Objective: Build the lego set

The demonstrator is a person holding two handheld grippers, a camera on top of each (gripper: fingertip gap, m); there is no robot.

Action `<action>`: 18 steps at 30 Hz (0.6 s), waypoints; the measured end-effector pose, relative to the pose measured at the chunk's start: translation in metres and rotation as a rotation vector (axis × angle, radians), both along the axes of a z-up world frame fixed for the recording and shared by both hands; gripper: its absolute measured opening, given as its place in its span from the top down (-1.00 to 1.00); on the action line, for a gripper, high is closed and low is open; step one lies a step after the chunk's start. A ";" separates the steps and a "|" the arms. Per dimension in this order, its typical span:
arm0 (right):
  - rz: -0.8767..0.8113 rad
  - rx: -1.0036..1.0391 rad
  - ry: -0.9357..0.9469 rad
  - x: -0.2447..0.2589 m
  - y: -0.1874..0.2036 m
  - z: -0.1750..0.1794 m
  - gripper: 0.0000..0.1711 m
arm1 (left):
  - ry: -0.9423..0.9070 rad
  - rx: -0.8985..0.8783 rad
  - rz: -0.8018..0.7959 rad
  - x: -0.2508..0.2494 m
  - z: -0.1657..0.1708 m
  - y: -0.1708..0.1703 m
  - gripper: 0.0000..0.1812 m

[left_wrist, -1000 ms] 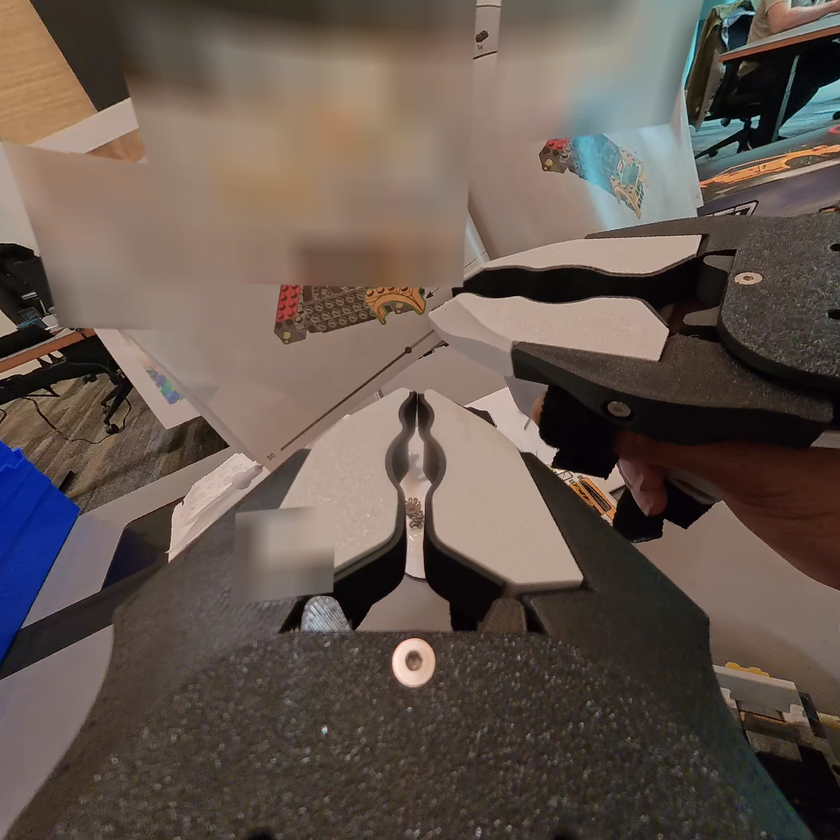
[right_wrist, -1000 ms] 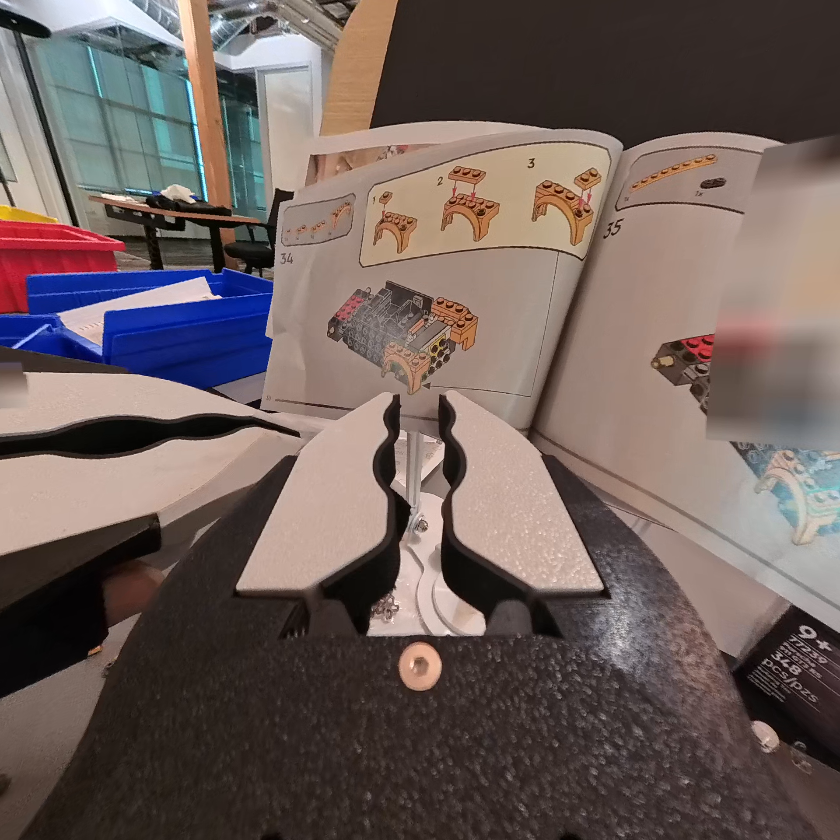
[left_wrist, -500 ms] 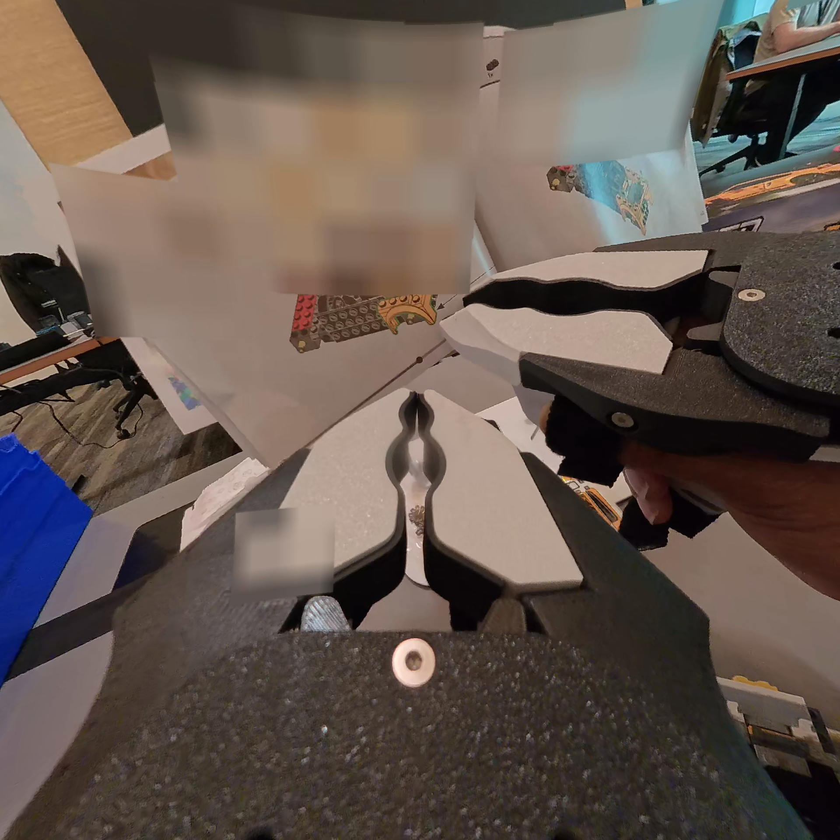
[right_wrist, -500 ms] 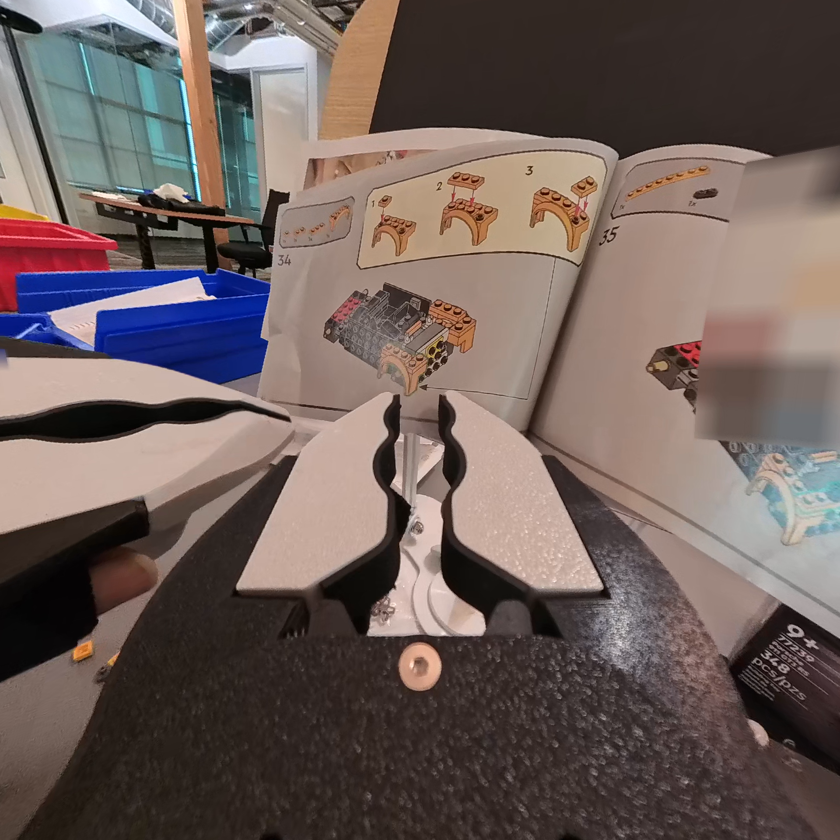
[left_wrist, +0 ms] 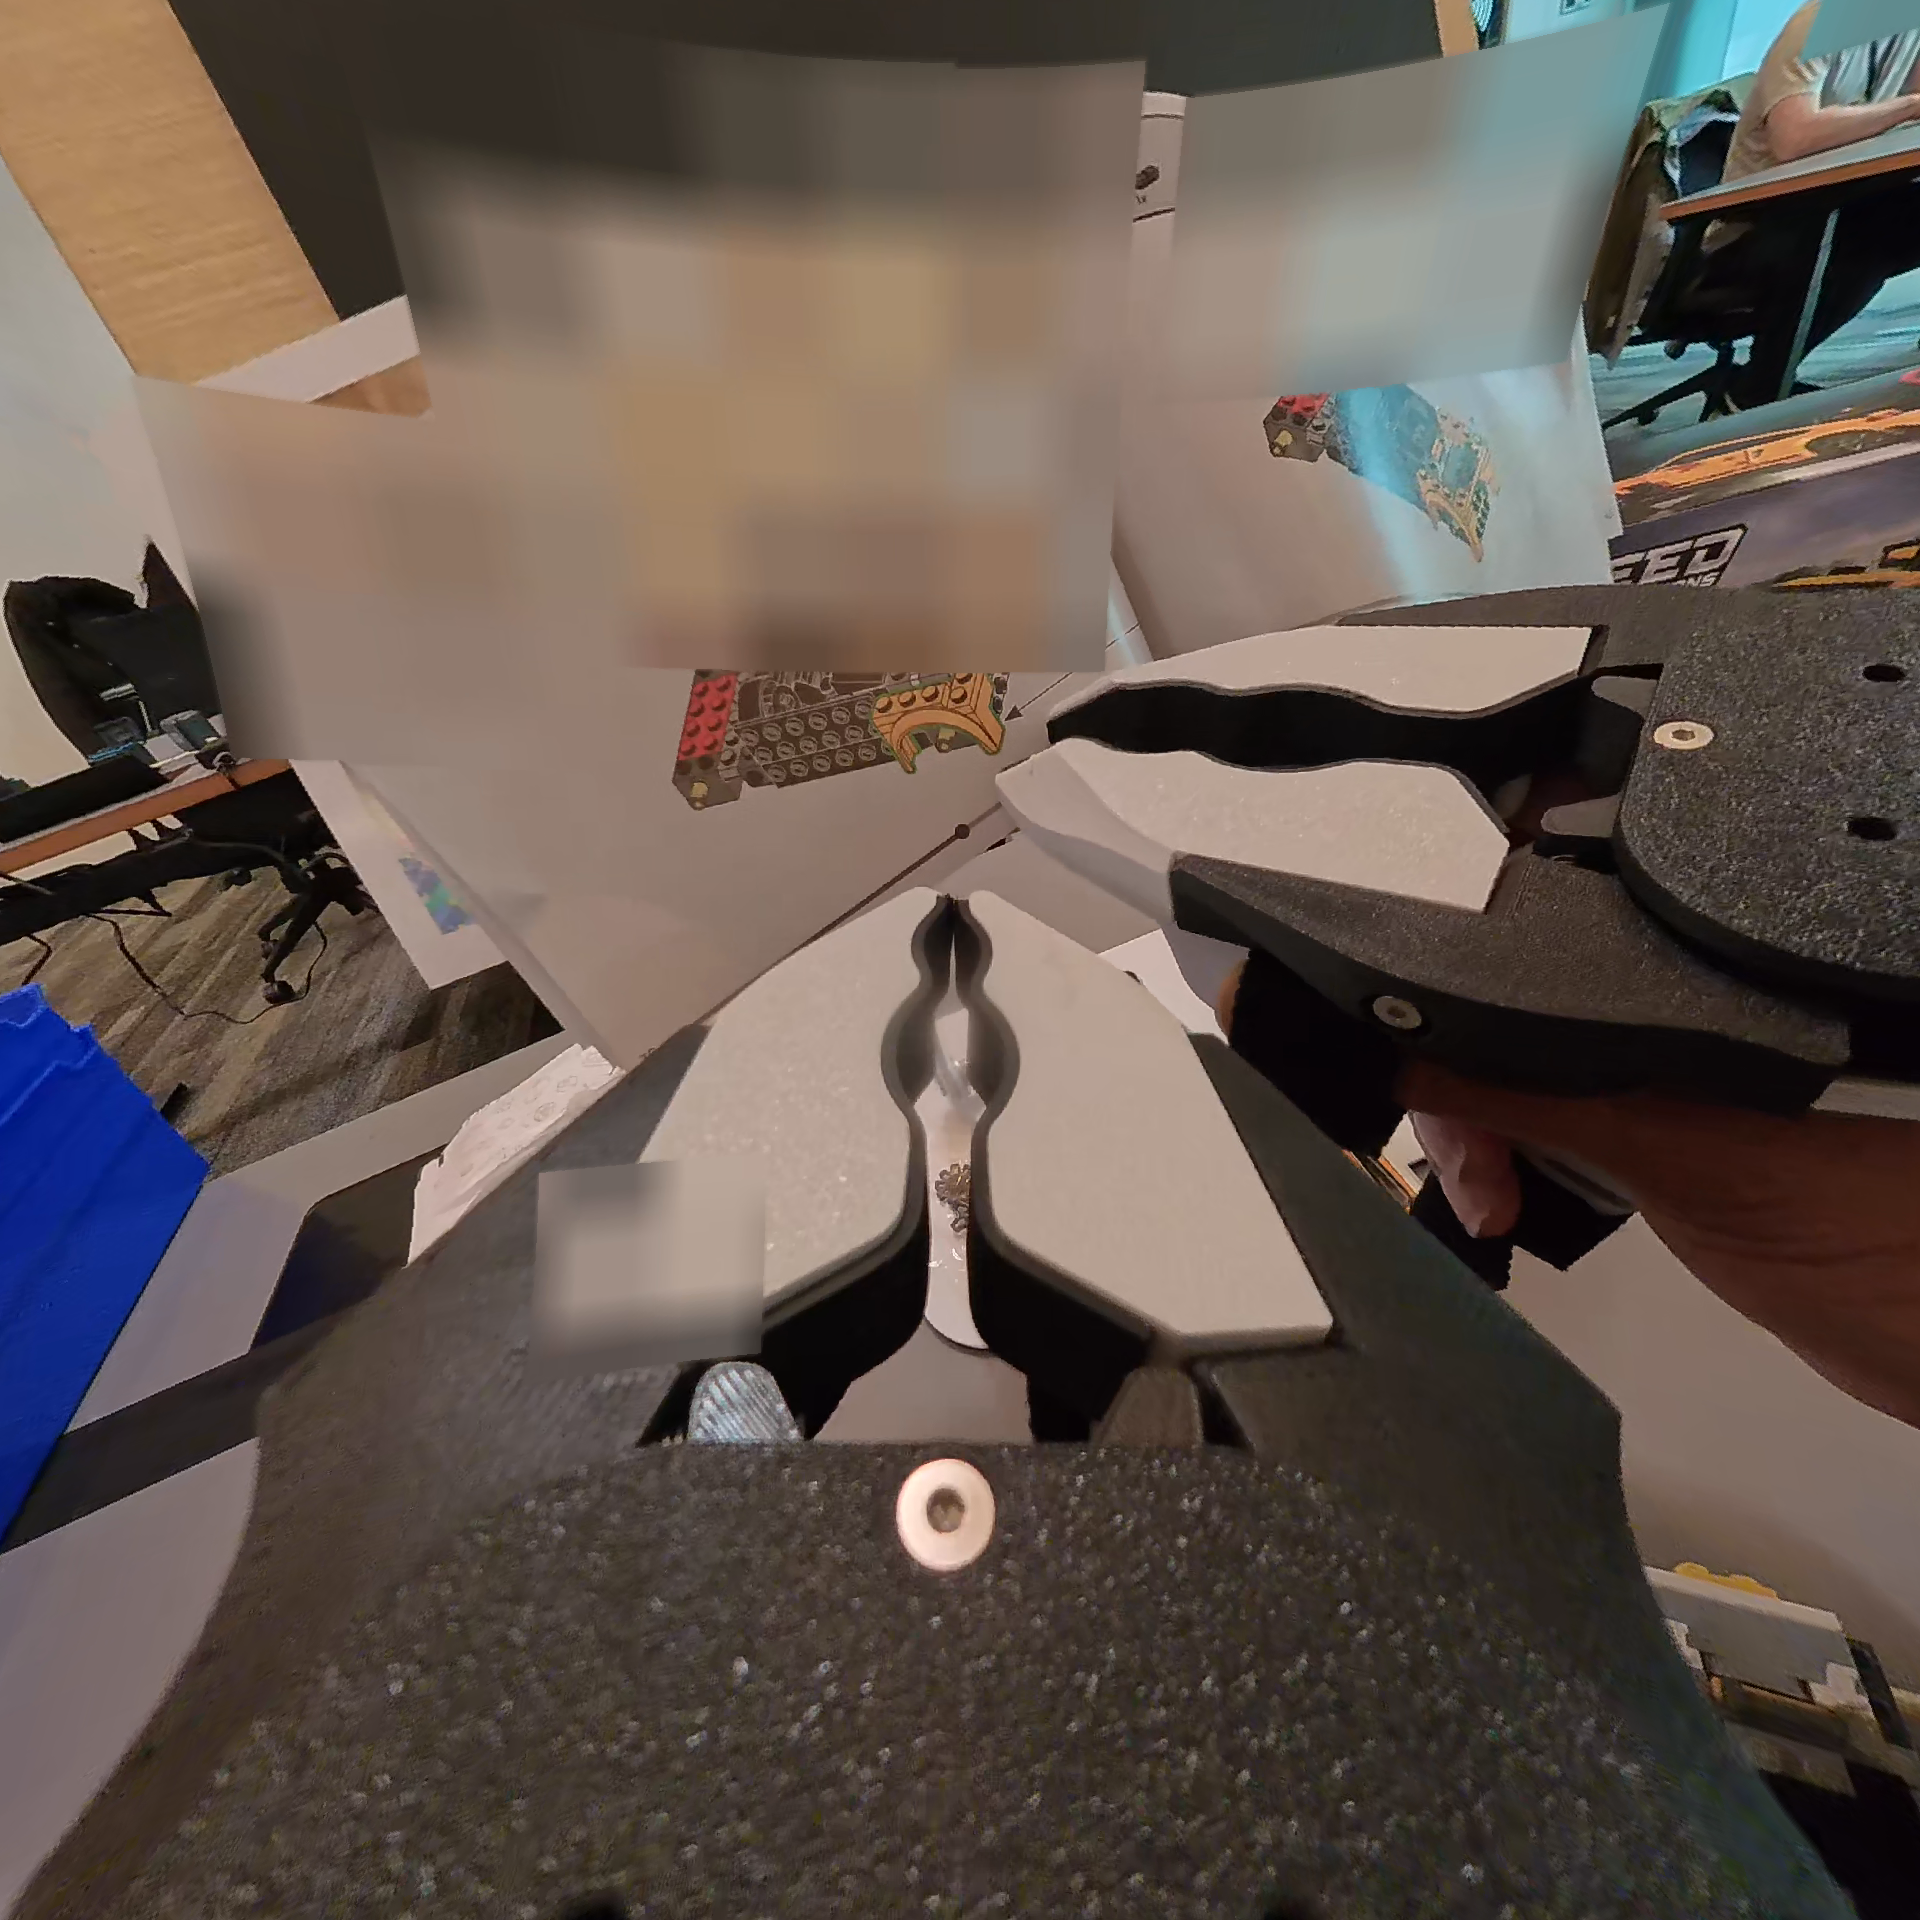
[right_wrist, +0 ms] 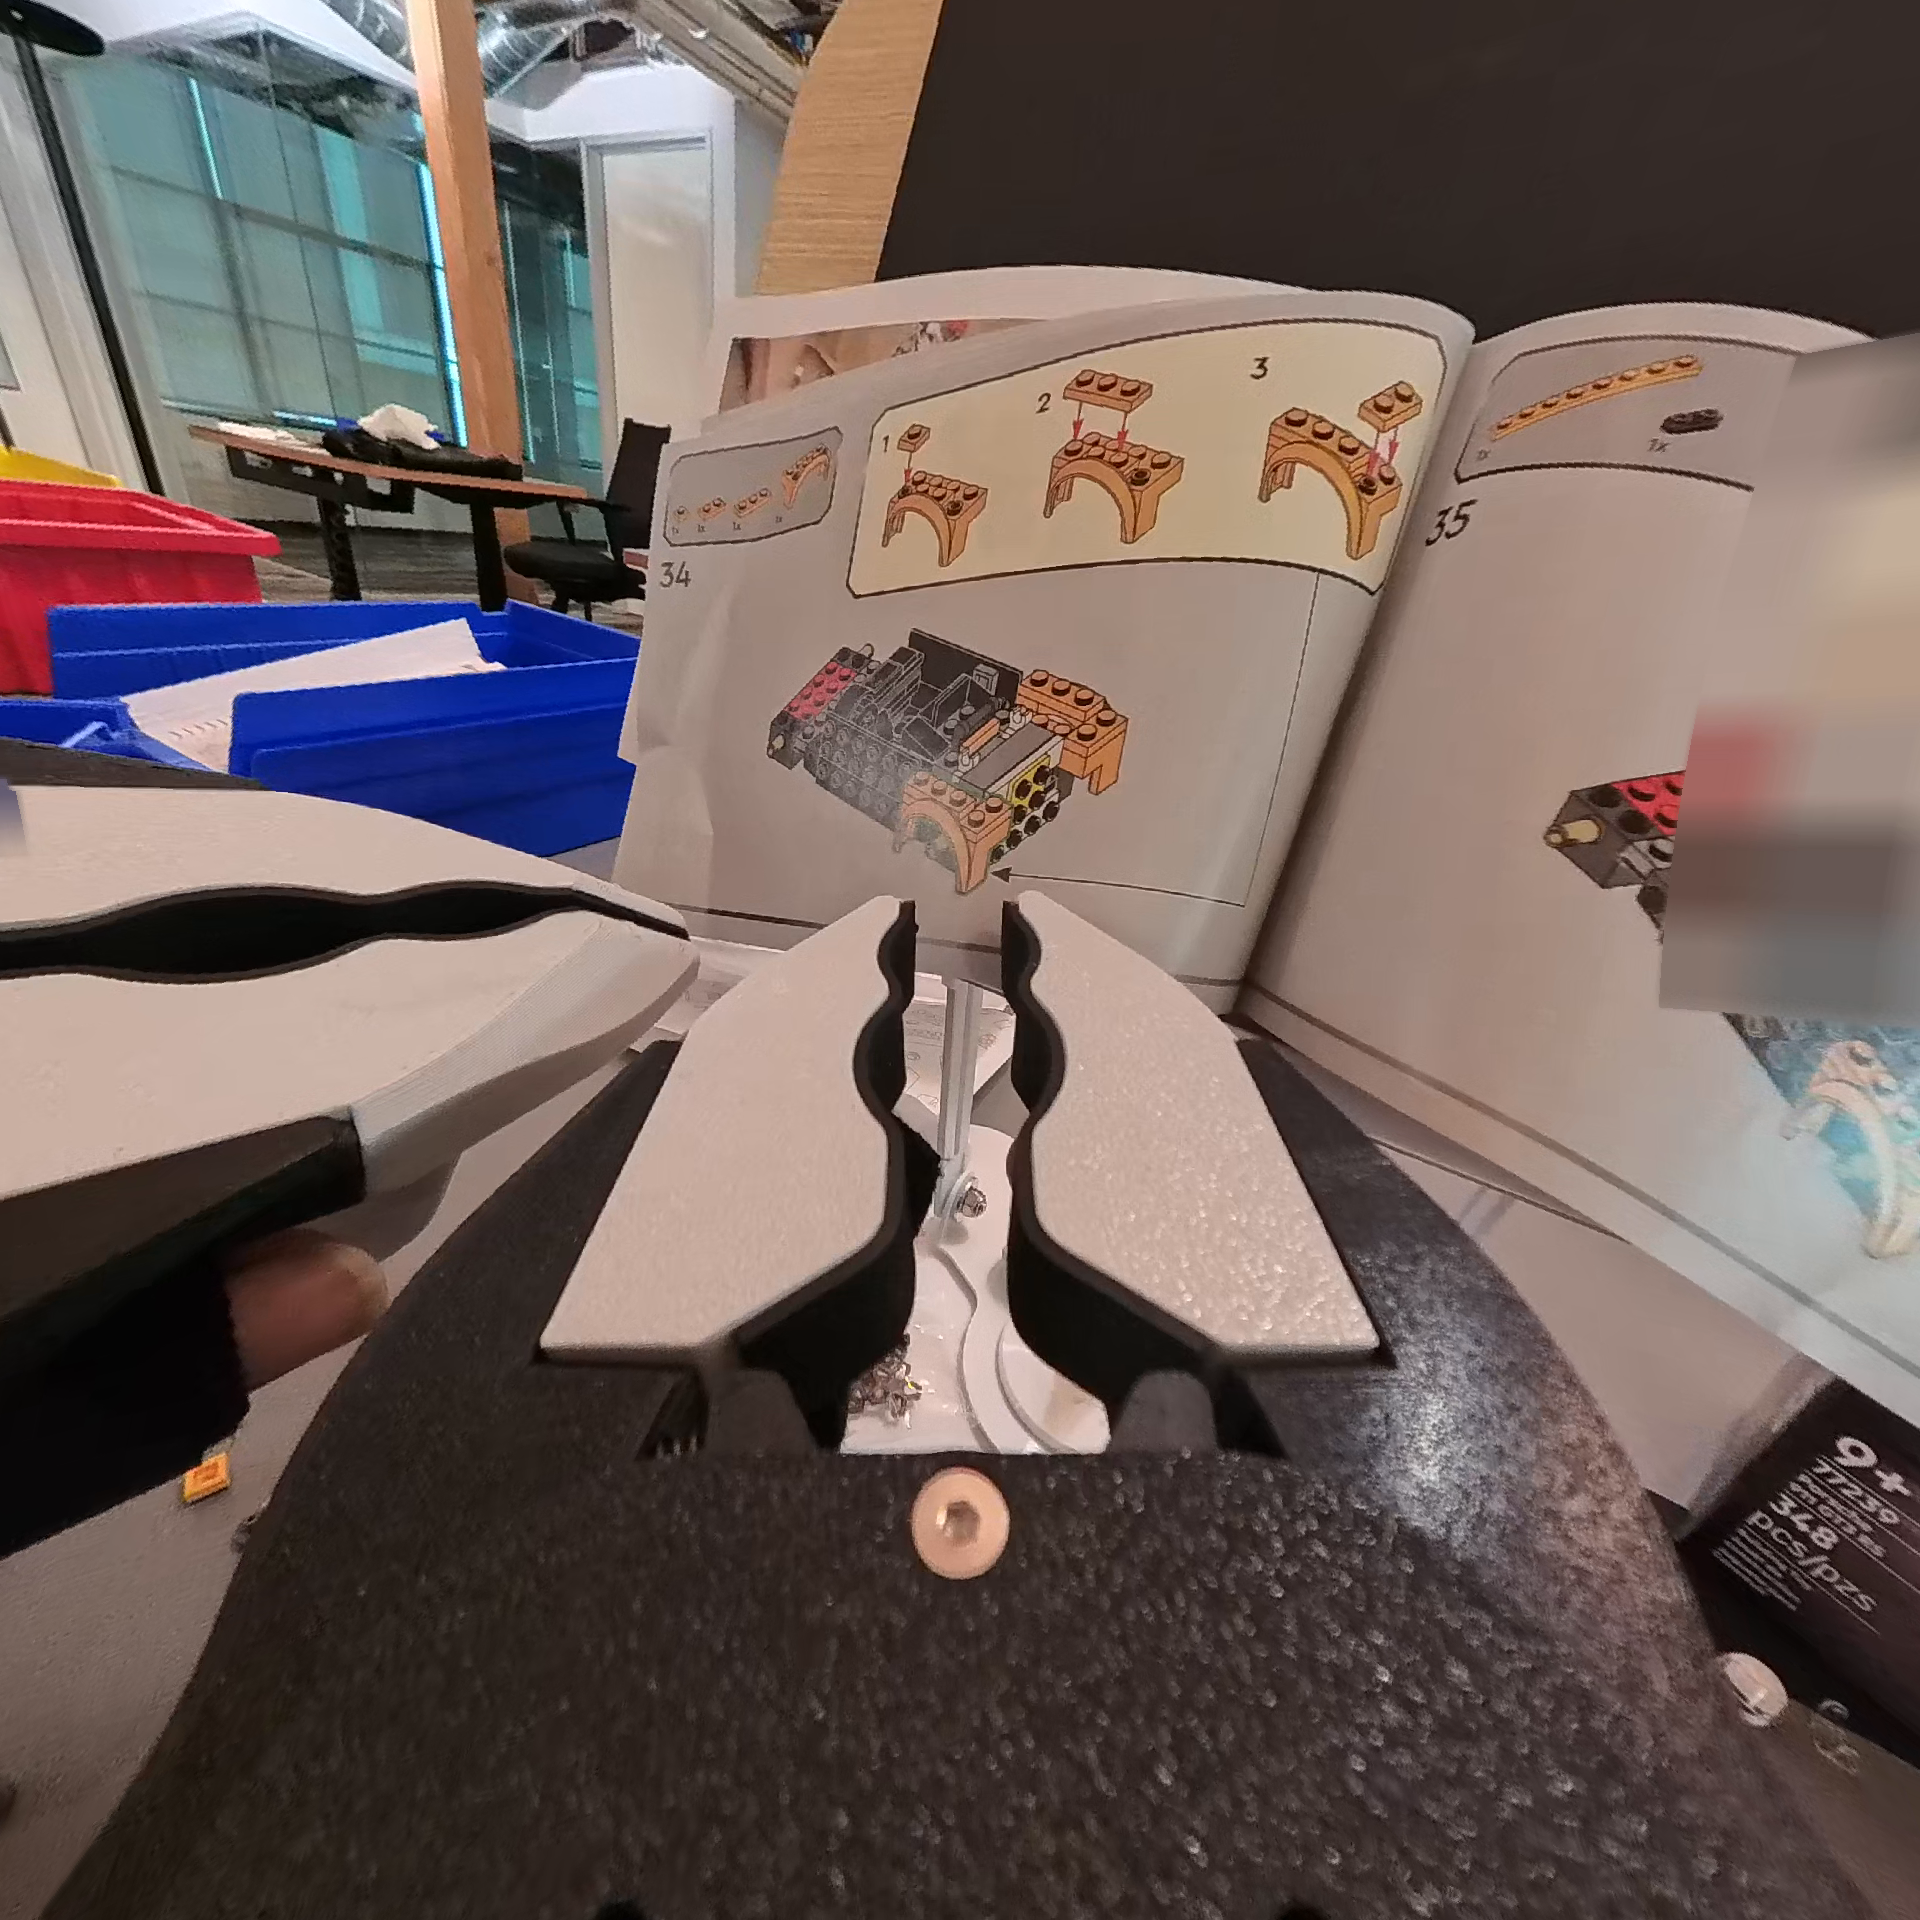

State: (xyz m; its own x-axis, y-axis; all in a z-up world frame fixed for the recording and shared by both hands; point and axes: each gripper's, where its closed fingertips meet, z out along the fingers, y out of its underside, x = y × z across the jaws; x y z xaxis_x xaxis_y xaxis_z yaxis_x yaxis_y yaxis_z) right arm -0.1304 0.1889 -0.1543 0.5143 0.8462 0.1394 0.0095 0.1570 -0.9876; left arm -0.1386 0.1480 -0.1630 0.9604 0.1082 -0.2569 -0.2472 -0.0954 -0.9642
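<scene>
The open instruction booklet (right_wrist: 1039, 675) stands propped up just ahead of both grippers; it also shows in the left wrist view (left_wrist: 831, 831). My left gripper (left_wrist: 951, 914) is shut with its tips touching and nothing between them. My right gripper (right_wrist: 958, 909) is open by a narrow gap and empty, pointing at the booklet's lower edge. The two grippers sit side by side: the right one (left_wrist: 1039, 758) shows in the left view, the left one (right_wrist: 665, 925) in the right view. Part of a grey and black lego build (left_wrist: 1766, 1683) lies at the lower right.
A white stand with a metal rod (right_wrist: 961, 1049) holds the booklet. The dark lego box (right_wrist: 1818, 1538) lies to the right. Blue bins (right_wrist: 416, 727) and a red bin (right_wrist: 104, 561) stand at the left. A small orange piece (right_wrist: 205, 1481) lies on the table. The gap from one gripper's tips to the other's is roughly 5 cm. The small orange piece (right_wrist: 205, 1481) sits 20 cm or so from the ends of my left fingers.
Both grippers have drifted slightly in front of the booklet. Their jaws stand as before. The small orange piece has come into the right view.
</scene>
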 end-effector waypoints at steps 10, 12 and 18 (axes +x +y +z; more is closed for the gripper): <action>-0.037 0.034 -0.018 0.001 0.003 0.001 0.99 | 0.001 -0.001 0.001 0.000 -0.001 0.000 1.00; -0.026 0.037 -0.015 -0.001 0.002 0.003 0.91 | 0.001 -0.002 0.001 0.000 -0.001 0.001 1.00; -0.038 0.051 -0.007 -0.004 0.004 0.011 0.92 | 0.004 -0.005 0.001 0.000 -0.002 0.001 1.00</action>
